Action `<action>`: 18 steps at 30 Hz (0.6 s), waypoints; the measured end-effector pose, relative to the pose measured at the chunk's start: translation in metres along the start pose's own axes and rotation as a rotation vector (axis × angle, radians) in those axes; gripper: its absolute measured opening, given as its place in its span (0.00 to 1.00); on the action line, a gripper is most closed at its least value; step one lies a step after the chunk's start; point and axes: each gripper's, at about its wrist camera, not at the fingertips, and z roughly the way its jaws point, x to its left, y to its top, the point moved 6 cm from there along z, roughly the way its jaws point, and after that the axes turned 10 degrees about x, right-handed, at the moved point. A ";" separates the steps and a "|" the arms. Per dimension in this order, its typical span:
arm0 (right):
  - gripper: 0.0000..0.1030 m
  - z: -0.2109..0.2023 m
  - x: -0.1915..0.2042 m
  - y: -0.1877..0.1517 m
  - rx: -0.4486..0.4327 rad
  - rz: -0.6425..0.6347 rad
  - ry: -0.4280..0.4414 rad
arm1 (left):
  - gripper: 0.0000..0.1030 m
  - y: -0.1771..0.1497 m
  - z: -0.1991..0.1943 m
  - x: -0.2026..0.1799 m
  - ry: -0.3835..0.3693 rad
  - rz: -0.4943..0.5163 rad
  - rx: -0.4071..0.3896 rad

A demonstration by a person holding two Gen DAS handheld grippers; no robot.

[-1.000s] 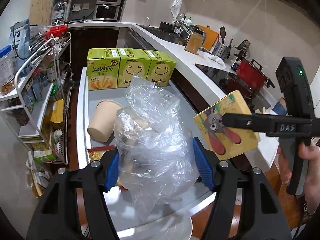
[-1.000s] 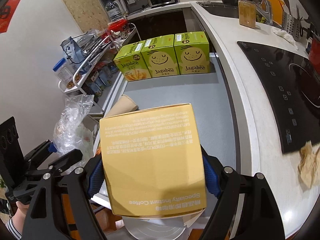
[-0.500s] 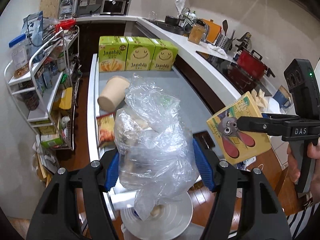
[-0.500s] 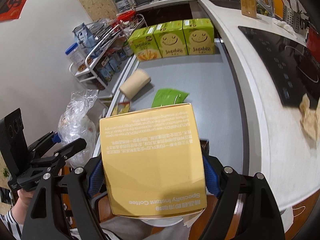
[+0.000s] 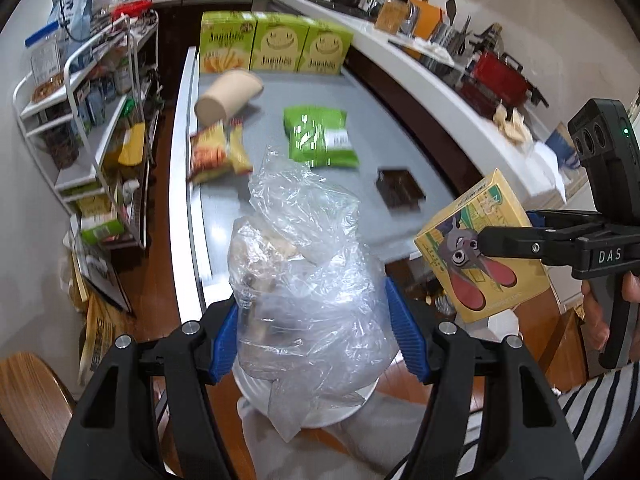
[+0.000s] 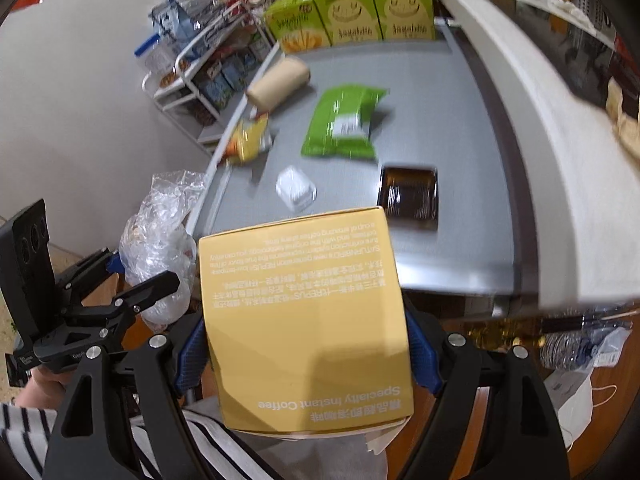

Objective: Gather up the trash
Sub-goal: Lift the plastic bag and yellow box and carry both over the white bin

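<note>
My left gripper is shut on a crumpled clear plastic bag with scraps inside, its blue pads pressing both sides. The bag hangs over a white round object, partly hidden beneath it. My right gripper is shut on a yellow instant coffee box. That box shows a cartoon rabbit in the left wrist view. Both grippers are off the near end of the grey table. On it lie a tipped paper cup, a green packet, an orange snack bag, a dark tray and a small white container.
Three green Jagabee boxes stand at the table's far end. A white wire rack full of goods runs along the left. The white counter with a red pot curves along the right. A wooden chair is near left.
Both grippers have drawn back from the table and sunk, still holding the bag and the box. More of the table shows, and the white round object has come under the bag.
</note>
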 end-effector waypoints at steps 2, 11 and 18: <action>0.76 0.009 -0.001 -0.008 0.024 0.000 -0.006 | 0.64 -0.010 0.005 0.001 0.004 0.000 0.026; 0.76 0.047 -0.010 -0.034 0.110 0.032 -0.014 | 0.64 -0.046 0.029 0.005 0.021 0.011 0.123; 0.76 0.074 -0.014 -0.043 0.163 0.048 -0.028 | 0.64 -0.061 0.051 0.009 0.021 0.014 0.187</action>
